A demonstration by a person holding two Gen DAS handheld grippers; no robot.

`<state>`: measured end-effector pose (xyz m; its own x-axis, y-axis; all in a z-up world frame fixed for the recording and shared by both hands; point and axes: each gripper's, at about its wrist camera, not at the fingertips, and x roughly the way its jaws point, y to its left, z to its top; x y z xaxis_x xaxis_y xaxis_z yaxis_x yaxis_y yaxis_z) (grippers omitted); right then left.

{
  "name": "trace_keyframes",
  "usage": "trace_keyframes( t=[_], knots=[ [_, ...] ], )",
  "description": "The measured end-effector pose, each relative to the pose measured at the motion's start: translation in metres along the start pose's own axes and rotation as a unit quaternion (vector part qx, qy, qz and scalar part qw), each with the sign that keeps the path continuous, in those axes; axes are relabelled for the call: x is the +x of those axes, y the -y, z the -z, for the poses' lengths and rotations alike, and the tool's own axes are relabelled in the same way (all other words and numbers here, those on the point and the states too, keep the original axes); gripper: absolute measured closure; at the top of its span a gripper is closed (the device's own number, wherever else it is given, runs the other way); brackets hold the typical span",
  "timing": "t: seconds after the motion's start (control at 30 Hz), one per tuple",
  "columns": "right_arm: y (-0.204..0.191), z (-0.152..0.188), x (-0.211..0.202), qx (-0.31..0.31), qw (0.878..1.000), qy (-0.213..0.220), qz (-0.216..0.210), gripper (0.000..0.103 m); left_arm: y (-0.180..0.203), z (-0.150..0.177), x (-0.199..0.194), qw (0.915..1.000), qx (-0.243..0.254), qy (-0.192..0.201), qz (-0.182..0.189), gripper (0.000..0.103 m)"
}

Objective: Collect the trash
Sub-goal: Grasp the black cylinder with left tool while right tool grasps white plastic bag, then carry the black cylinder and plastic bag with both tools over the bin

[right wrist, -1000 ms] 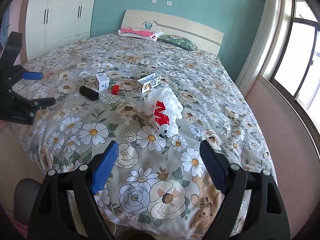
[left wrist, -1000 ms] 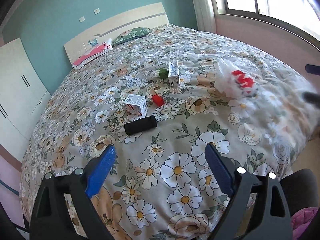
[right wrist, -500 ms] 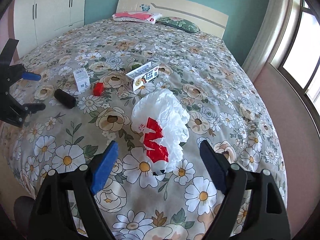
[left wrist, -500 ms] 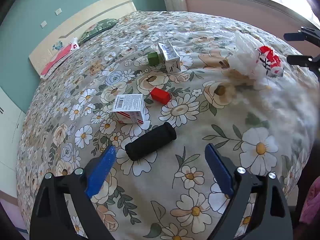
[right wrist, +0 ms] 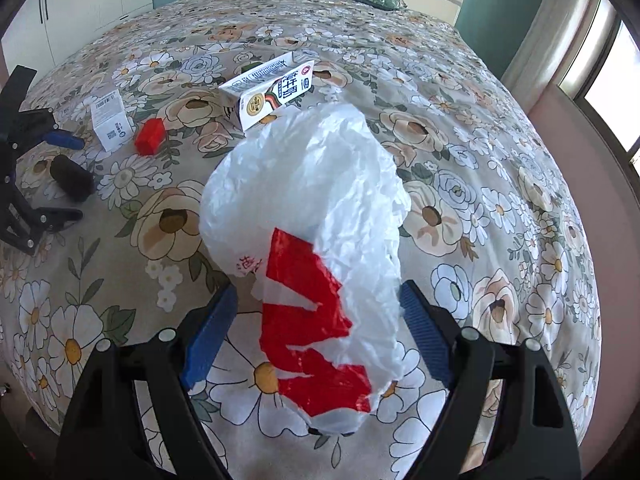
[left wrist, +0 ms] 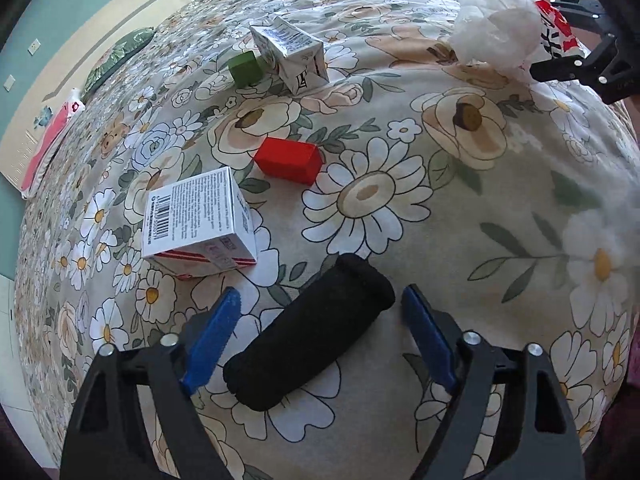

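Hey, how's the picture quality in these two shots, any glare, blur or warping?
Left wrist view: strong fisheye bulge in the bed, the right edge hazy, the black roll sharp. Right wrist view: the window is blown out, the plastic bag bright but crisp.

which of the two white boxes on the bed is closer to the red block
The small white box with the barcode and red stripes, just beside the red block. The longer milk carton lies farther off, next to the green block.
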<state>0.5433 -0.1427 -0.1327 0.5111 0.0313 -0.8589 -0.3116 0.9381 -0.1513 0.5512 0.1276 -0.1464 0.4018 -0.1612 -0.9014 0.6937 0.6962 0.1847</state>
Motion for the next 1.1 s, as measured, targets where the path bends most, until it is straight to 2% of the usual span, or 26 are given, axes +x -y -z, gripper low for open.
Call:
trace_keyframes(
  t=[0.03, 0.17, 0.33, 0.5, 0.6, 0.8, 1.0, 1.1],
  knots=[
    [0.002, -0.001, 0.004, 0.001, 1.0, -0.003, -0.001, 0.028, -0.002, 0.0, 0.002, 0.9999, -0.003, -0.005, 0.008, 0.04],
    [0.012, -0.003, 0.016, 0.012, 0.999, -0.021, -0.033, 0.051, -0.002, 0.001, 0.005, 0.9997, -0.012, -0.017, 0.015, 0.041],
    [0.026, -0.004, 0.019, 0.033, 0.997, -0.017, -0.07, 0.063, 0.002, 0.002, -0.001, 0.9971, -0.068, -0.034, -0.008, 0.044],
    [0.034, -0.002, 0.011, 0.049, 0.995, -0.011, -0.084, 0.064, 0.011, 0.005, -0.014, 0.992, -0.115, -0.046, -0.025, 0.045],
    [0.033, 0.004, 0.002, 0.051, 0.995, -0.009, -0.088, 0.064, 0.014, 0.007, -0.022, 0.9882, -0.145, -0.048, -0.016, 0.046],
    [0.031, 0.014, -0.026, 0.05, 0.994, 0.007, -0.095, 0.064, 0.022, 0.006, -0.054, 0.9809, -0.194, -0.017, -0.008, 0.047],
    [0.031, 0.023, -0.079, 0.041, 0.993, 0.036, -0.1, 0.064, 0.046, -0.004, -0.097, 0.9755, -0.219, 0.006, -0.018, 0.048],
    [0.027, 0.032, -0.114, 0.024, 0.993, 0.051, -0.102, 0.064, 0.059, -0.01, -0.122, 0.9671, -0.253, 0.01, -0.017, 0.048]
  ],
)
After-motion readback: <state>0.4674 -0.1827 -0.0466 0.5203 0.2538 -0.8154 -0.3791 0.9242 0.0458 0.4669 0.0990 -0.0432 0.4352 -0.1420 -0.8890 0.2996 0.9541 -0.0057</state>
